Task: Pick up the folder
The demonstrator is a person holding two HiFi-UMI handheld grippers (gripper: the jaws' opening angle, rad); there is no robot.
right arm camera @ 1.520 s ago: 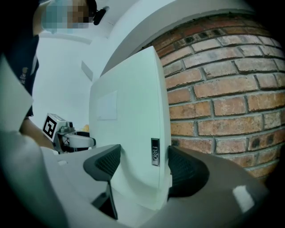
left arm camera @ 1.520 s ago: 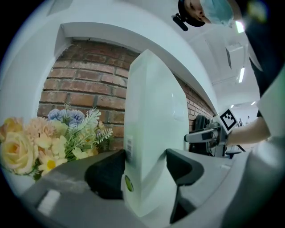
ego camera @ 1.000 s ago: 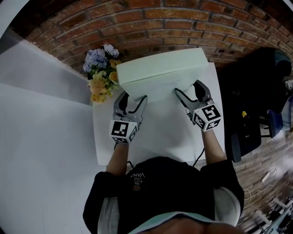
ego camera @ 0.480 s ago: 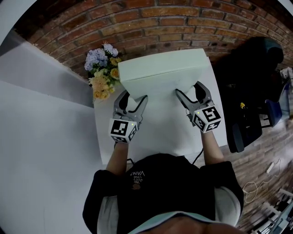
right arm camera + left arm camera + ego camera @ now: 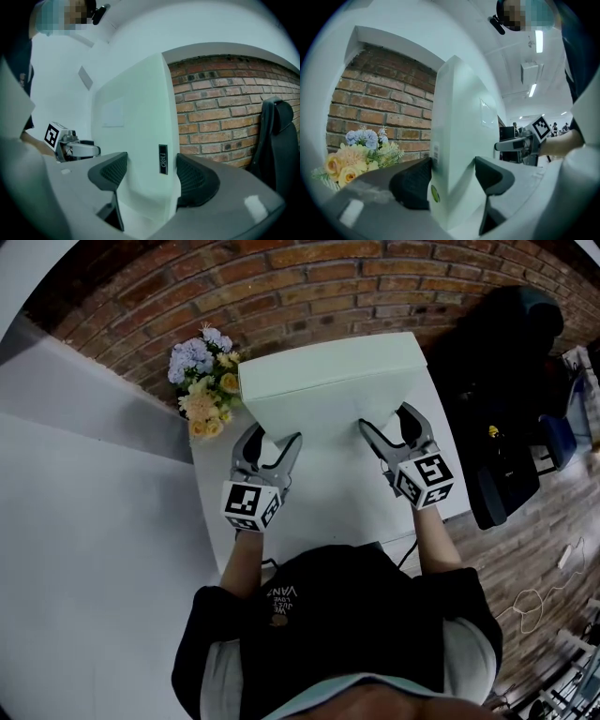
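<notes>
Seen from the head view, both forearms are reaching forward over the white table [image 5: 328,512]. The left gripper [image 5: 274,439] and right gripper [image 5: 384,420] are each pointing nearly level at a near corner of the pale folder [image 5: 328,381], which is tilting up beside the flowers [image 5: 202,395]. In the left gripper view, the jaws are clamping the folder's edge. In the right gripper view, the jaws are pinching its labelled spine.
</notes>
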